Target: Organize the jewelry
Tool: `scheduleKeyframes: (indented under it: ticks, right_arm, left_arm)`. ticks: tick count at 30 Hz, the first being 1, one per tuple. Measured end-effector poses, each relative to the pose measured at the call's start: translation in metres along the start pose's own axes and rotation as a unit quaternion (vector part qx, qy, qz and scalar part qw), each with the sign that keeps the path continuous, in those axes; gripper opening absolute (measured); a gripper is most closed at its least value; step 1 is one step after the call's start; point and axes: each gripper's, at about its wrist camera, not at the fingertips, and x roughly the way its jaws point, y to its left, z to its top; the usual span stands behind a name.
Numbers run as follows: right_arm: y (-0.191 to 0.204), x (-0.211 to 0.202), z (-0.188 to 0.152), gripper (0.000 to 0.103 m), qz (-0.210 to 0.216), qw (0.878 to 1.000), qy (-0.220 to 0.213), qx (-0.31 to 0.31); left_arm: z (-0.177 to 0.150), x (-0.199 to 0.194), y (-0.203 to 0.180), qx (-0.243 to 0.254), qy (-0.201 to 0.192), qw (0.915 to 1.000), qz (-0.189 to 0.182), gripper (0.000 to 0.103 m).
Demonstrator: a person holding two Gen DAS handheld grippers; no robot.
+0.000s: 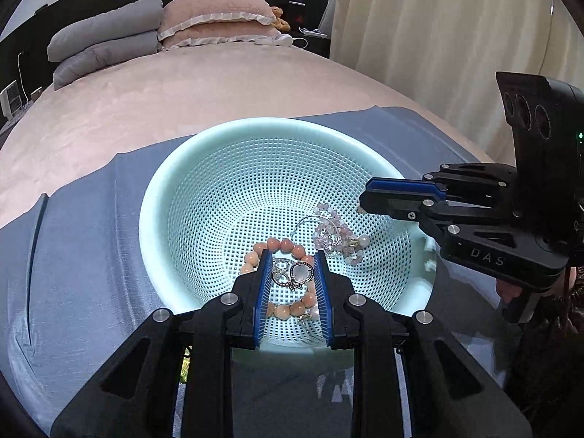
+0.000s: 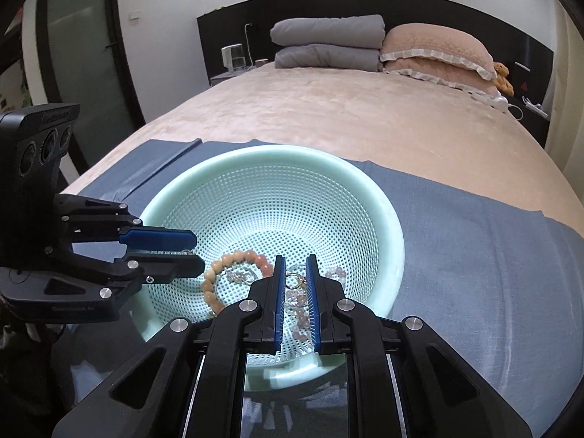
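Note:
A pale green perforated basket [image 1: 219, 153] [image 2: 387, 233] sits on a blue-grey cloth on the bed. Inside lie an orange bead bracelet [image 1: 286, 244] [image 2: 219, 266], silver rings and a pendant [image 1: 292, 273] [image 2: 241, 275], and a pink crystal bracelet with a silver ring [image 1: 335, 233] [image 2: 297, 315]. My left gripper [image 1: 293, 262] [image 2: 195, 250] is open over the silver pieces, empty. My right gripper [image 2: 293, 268] [image 1: 365, 200] is open a little over the pink bracelet and ring, holding nothing.
The blue-grey cloth [image 1: 91, 255] [image 2: 492, 255] covers the near end of a pink bed [image 1: 182, 91]. Folded grey quilts [image 2: 328, 40] and pink pillows [image 2: 438, 51] lie at the headboard. A curtain [image 1: 438, 36] hangs at the right.

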Motion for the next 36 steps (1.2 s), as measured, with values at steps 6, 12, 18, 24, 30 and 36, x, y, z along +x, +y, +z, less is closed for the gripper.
scheduleKeyframes:
  ticks: [6,12,18,24,30,36]
  right_arm:
    - [0.001,0.0,-0.002,0.012,0.001,1.0,-0.002,-0.004]
    - [-0.002,-0.015,0.003,0.042,-0.012,1.0,-0.021,-0.01]
    - [-0.018,-0.035,0.009,0.073,-0.044,0.997,-0.058,0.008]
    - [-0.031,-0.021,0.005,0.086,-0.074,0.996,-0.034,0.024]
    - [-0.041,0.001,-0.008,0.086,-0.074,0.996,-0.006,0.045]
    - [-0.049,0.014,-0.012,0.086,-0.057,0.996,0.003,0.066]
  left_arm:
    - [0.002,-0.001,0.001,0.002,0.004,1.0,-0.005,0.027]
    - [0.006,-0.018,-0.001,0.012,-0.022,0.9995,0.018,0.064]
    - [0.012,-0.037,0.014,0.001,-0.037,0.9978,0.056,0.074]
    - [0.007,-0.032,0.048,-0.047,-0.022,0.9955,0.079,0.079]
    - [-0.004,-0.004,0.064,-0.083,0.011,0.994,0.069,0.079]
    - [-0.004,0.011,0.059,-0.079,0.021,0.9944,0.066,0.079]
